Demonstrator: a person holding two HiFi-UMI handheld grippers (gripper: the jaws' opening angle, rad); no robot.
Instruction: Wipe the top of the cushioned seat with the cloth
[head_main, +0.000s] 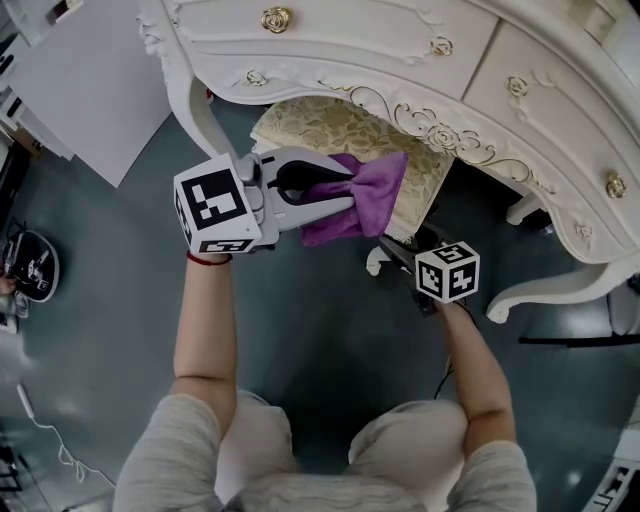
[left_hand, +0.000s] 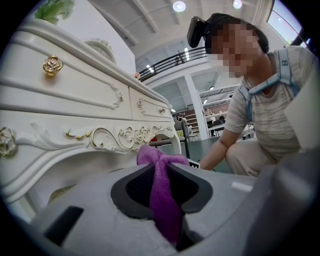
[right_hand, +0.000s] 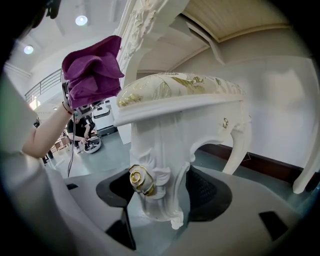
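Note:
The cushioned seat (head_main: 335, 128) has a gold floral top and white carved legs, and stands half under the dressing table. My left gripper (head_main: 345, 196) is shut on a purple cloth (head_main: 365, 190), which hangs over the seat's near edge. In the left gripper view the cloth (left_hand: 161, 162) bunches out between the jaws of the left gripper (left_hand: 161, 176). My right gripper (head_main: 397, 250) is low at the seat's front corner. In the right gripper view the right gripper (right_hand: 161, 196) is shut on the stool leg (right_hand: 157, 150); the seat (right_hand: 185, 85) and cloth (right_hand: 92, 70) show above.
A white ornate dressing table (head_main: 400, 45) with gold knobs overhangs the seat; its curved leg (head_main: 560, 285) stands to the right. A white board (head_main: 90, 80) lies at the upper left. A round device (head_main: 30, 265) and a cable (head_main: 45, 430) are on the grey floor at left.

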